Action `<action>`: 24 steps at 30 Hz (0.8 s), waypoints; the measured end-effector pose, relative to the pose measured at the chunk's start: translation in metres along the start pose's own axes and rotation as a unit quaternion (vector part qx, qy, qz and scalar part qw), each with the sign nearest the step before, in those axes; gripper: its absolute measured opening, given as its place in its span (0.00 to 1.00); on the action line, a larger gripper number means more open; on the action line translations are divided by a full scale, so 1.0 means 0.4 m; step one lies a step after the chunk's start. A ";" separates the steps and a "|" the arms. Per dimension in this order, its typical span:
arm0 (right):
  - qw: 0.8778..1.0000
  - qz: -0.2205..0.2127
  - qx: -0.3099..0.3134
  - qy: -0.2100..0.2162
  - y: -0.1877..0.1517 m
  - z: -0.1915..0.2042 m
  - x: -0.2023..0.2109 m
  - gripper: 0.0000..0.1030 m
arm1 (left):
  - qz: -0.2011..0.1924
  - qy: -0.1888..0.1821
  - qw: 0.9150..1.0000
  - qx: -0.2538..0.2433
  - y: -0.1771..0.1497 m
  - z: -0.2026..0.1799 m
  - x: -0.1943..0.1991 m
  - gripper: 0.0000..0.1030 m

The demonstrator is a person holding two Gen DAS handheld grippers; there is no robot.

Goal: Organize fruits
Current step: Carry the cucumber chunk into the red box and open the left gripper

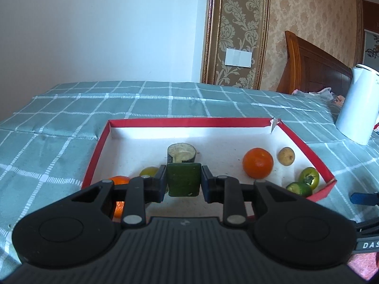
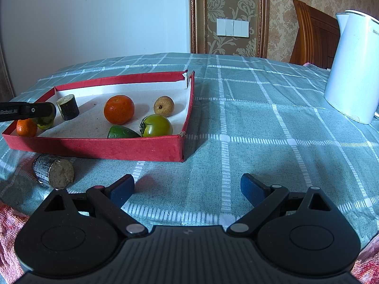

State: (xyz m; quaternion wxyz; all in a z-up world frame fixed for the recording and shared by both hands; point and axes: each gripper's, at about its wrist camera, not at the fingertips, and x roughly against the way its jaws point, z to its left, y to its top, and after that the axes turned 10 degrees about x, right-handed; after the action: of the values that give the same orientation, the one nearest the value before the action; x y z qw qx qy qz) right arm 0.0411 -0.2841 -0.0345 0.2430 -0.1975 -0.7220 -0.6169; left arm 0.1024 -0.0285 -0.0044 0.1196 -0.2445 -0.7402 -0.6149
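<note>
My left gripper is shut on a dark green fruit piece and holds it over the near part of the red box. In the box lie a cut dark cylinder piece, a big orange, a small tan fruit, a green tomato, a green piece, a small orange and a yellow-green fruit. My right gripper is open and empty above the cloth, in front of the box. A cut cylinder piece lies on the cloth outside the box.
A white electric kettle stands at the right on the green checked tablecloth. A wooden headboard and a wall stand behind the table. A red patterned cloth shows at the near left edge.
</note>
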 end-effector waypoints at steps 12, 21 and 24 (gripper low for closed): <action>1.000 0.000 0.000 0.000 0.001 0.000 0.000 0.95 | -0.003 -0.008 1.000 -0.012 -0.004 -0.013 -0.038 0.26; 1.000 0.000 0.000 0.000 0.001 0.000 0.000 0.95 | 0.005 0.003 1.000 -0.027 0.002 -0.034 -0.076 0.26; 1.000 0.000 0.000 0.000 0.001 0.000 0.000 0.95 | 0.006 0.003 0.999 -0.032 -0.001 -0.038 -0.078 0.27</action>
State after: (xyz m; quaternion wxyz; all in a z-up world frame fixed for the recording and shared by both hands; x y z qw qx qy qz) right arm 0.0413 -0.2840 -0.0341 0.2433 -0.1978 -0.7221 -0.6167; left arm 0.1269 -0.0502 -0.0165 0.1174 -0.2510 -0.7183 -0.6382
